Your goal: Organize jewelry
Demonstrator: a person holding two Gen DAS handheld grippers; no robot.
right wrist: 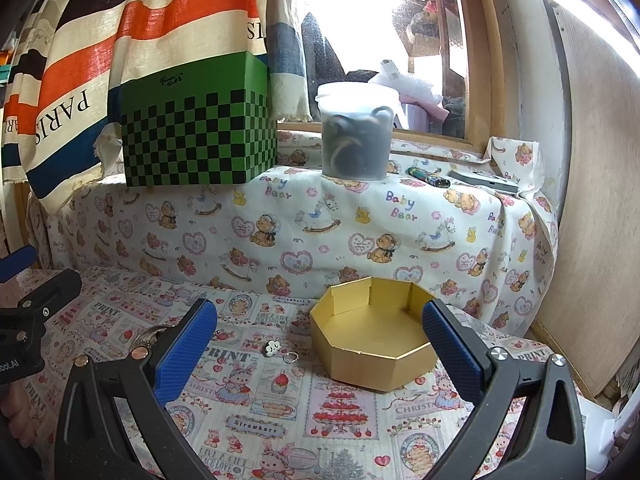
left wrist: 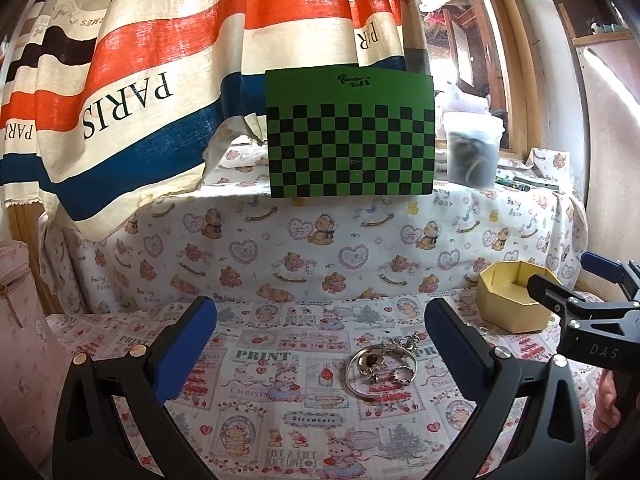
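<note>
While left view shows jewelry pile (left wrist: 380, 364), right shows gold box (right wrist: 374, 344) inside.

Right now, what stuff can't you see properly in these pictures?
- Jewelry pile, left wrist view: rings tangled inside the bangle, too small to count.
- Same pile, right wrist view: mostly hidden behind the right gripper finger.
- Plastic tub, both views: cloudy wall blurs the dark contents.
- Gold box, left wrist view: its floor is hidden by its wall and the other gripper.
- Window: glare washes it out.
</note>
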